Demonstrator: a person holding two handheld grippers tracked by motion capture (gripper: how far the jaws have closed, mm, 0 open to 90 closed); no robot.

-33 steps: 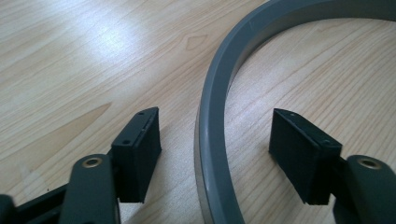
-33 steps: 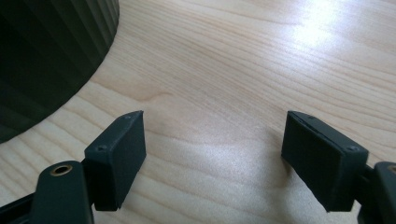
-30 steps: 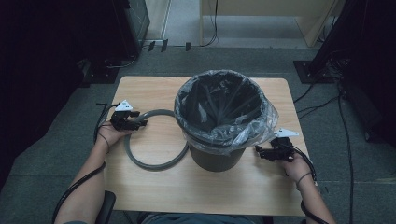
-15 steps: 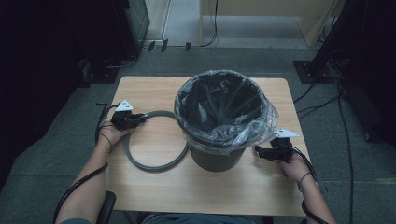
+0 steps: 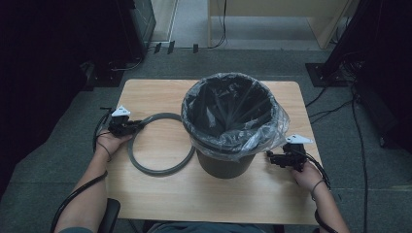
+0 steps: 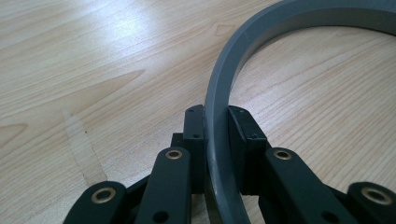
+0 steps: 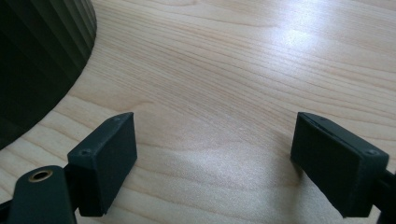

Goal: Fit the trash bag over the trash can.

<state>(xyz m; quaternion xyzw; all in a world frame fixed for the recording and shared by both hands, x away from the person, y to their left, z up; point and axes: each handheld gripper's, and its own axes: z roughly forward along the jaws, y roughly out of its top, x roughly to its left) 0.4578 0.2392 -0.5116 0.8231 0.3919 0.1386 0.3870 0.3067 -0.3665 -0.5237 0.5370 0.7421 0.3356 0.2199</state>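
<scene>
Left tool (image 5: 137, 124) had just been closing, with the grey ring (image 5: 160, 143) between its jaws; in the left gripper view the pads (image 6: 194, 135) sat against both faces of the ring's band (image 6: 224, 93), one inside the hoop and one outside, so it was clamped on the ring. Ring lay flat on the wooden table (image 5: 160, 199), left of the bin, its right edge just beside or touching the bin's base; contact couldn't be told from the high view. Grip point was at the ring's upper-left arc, near the table's left edge. Left hand (image 5: 111, 142) came in from the bottom left, cable looped at the wrist. Right tool (image 5: 270, 156) was low at the table's right side, pointing toward the bin, jaws spread wide with nothing between them; the right gripper view showed bare wood (image 7: 224, 93) between the pads (image 7: 105, 158) and the dark ribbed bin wall (image 7: 42, 51) off to the upper left. Black bin (image 5: 226, 162) stood upright mid-table, lined with a clear plastic bag (image 5: 252, 138) folded over the rim and hanging loose down the outside, bunched most on the right.
</scene>
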